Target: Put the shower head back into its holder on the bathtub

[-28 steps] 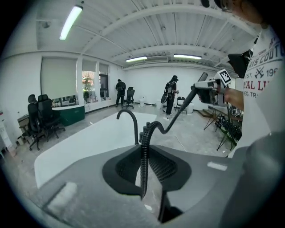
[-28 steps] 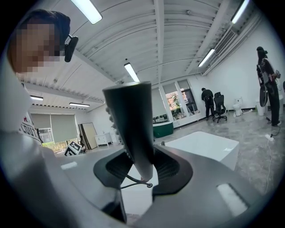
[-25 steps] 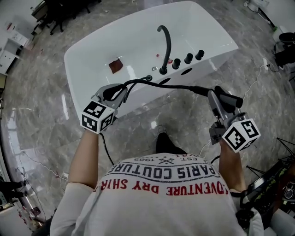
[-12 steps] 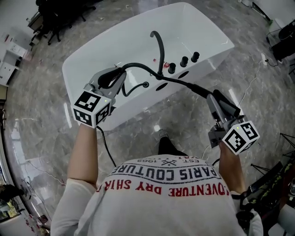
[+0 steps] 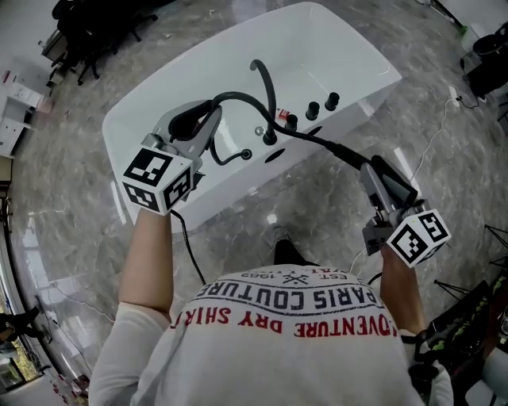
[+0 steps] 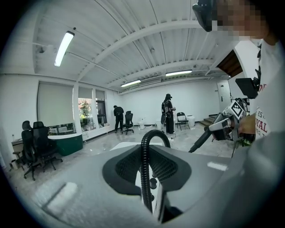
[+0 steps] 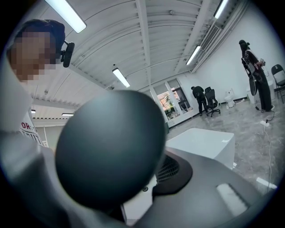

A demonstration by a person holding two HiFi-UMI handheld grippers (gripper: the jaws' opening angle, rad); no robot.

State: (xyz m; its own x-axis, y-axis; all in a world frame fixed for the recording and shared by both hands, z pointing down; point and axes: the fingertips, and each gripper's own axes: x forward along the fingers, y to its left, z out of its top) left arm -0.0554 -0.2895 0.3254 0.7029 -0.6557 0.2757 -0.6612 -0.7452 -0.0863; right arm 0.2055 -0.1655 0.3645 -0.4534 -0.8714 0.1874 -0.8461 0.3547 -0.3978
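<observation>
The white bathtub (image 5: 159,103) stands ahead of me, with a black curved spout (image 5: 266,79) and three black knobs (image 5: 312,109) on its near rim. My left gripper (image 5: 208,115) is raised over the tub and shut on the black hose (image 5: 238,99), which runs up between the pads (image 6: 144,178). The hose comes out of a small round fitting (image 5: 247,154) on the rim. To the right, in front of the tub, my right gripper (image 5: 381,170) is shut on the black shower head (image 5: 349,156). Its round dark head (image 7: 111,151) fills the right gripper view.
Dark oval openings (image 5: 274,156) sit in the tub's rim near the knobs. A white cable (image 5: 432,143) trails over the marble floor at right. Office chairs (image 5: 87,24) stand far left. Two people (image 6: 168,113) stand at the room's far end.
My left gripper has risen and moved out over the tub with the hose, arching it higher. My right gripper with the shower head has shifted only a little.
</observation>
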